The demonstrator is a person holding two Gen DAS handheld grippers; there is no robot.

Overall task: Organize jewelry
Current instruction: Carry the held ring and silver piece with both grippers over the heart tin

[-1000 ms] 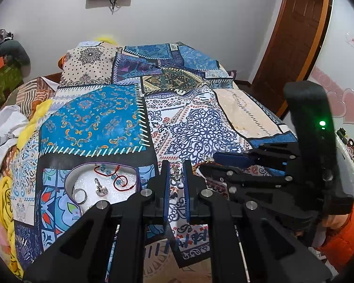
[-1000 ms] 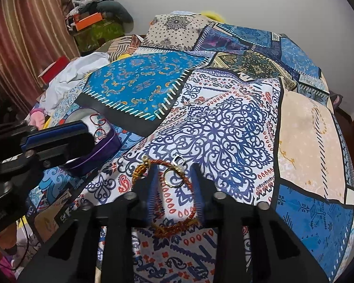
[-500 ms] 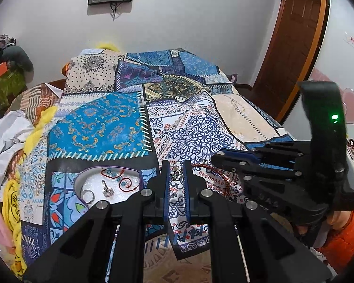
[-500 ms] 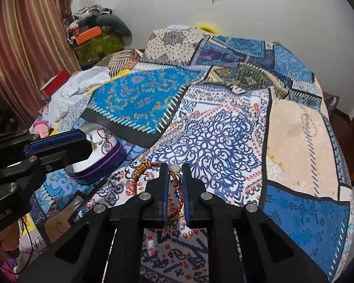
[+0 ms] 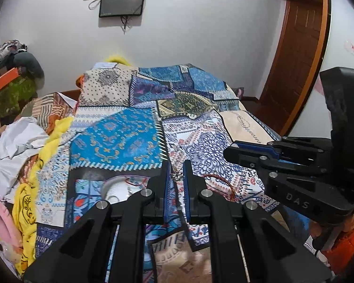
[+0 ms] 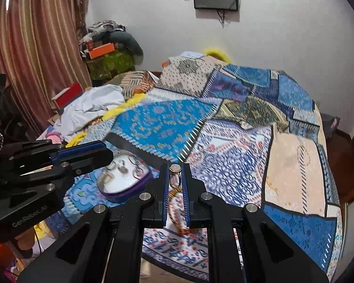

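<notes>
Right tongs pinch a gold ring with a pale stone near the fingertips, lifted clear of the bed's blue patchwork cover. Left tongs are nearly closed on a small silvery piece of jewelry; too small to tell what kind, probably an earring or charm.

Target looks like the round purple-walled case with a white lining, lying on the cover to the left of the right tongs, with a few rings and a red cord already in it. In the left wrist view the white lining sits just left of the left fingers.

Step in hand, by my read: carry each piece over the case and release low. Grip on the ring is at the very tip, so keep squeeze steady and avoid jerks. Open only once the piece is over the lining, not the rim.

A red and gold braided bracelet lies on the cover between the tongs, not yet stowed.

Room: the two tools are close, and the left one sits over the case in the right view, so take turns. The case rests near the bed's front edge; soft bedding may tip it. Open cover lies beyond and to the right.
</notes>
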